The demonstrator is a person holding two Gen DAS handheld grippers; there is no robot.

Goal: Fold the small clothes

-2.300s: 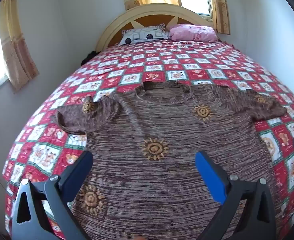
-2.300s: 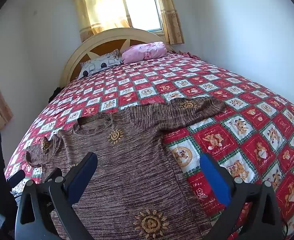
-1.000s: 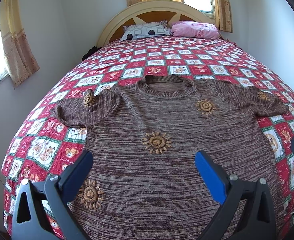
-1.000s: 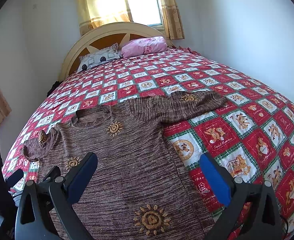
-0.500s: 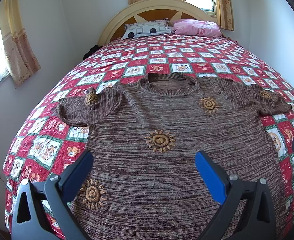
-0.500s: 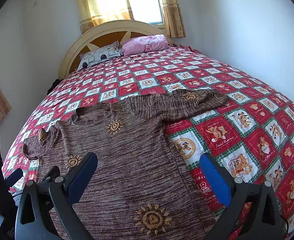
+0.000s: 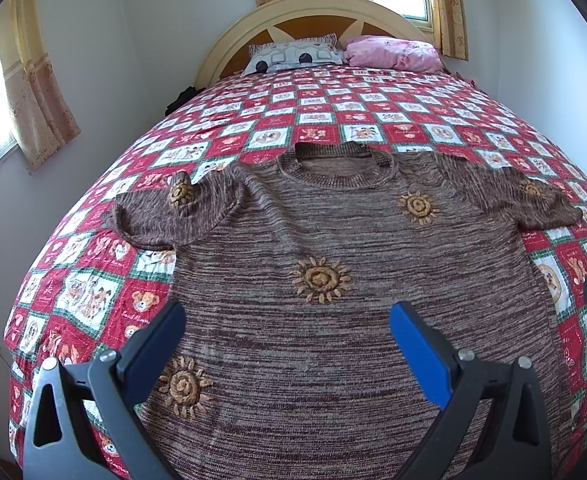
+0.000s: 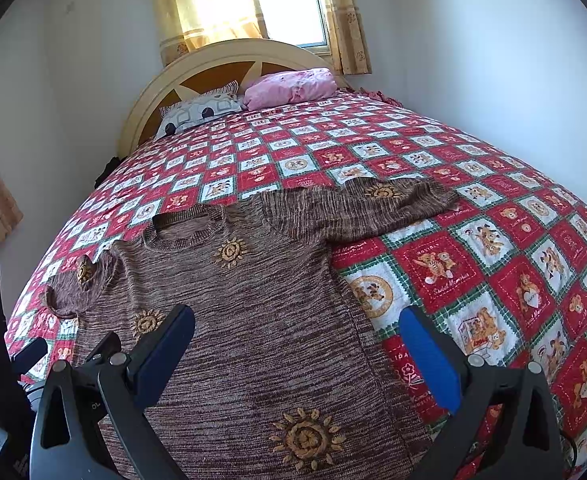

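A brown knitted short-sleeved top with orange sun patterns [image 7: 333,248] lies flat and spread out, front up, on the bed; it also shows in the right wrist view [image 8: 253,312]. Its neck points toward the headboard and both sleeves are spread out sideways. My left gripper [image 7: 289,336] is open and empty, held above the lower middle of the top. My right gripper [image 8: 297,340] is open and empty, above the top's lower right edge. The left gripper's fingers [image 8: 33,354] show at the left edge of the right wrist view.
The bed has a red, white and green patchwork quilt [image 7: 333,100]. A patterned pillow [image 7: 293,56] and a pink pillow [image 7: 393,54] lie by the cream headboard [image 7: 313,12]. Walls stand close on the left and right. Curtained windows are at the back and left.
Both grippers have drawn back and risen slightly, so more of the top and bed is in view. The top has not moved. Both grippers stay open.
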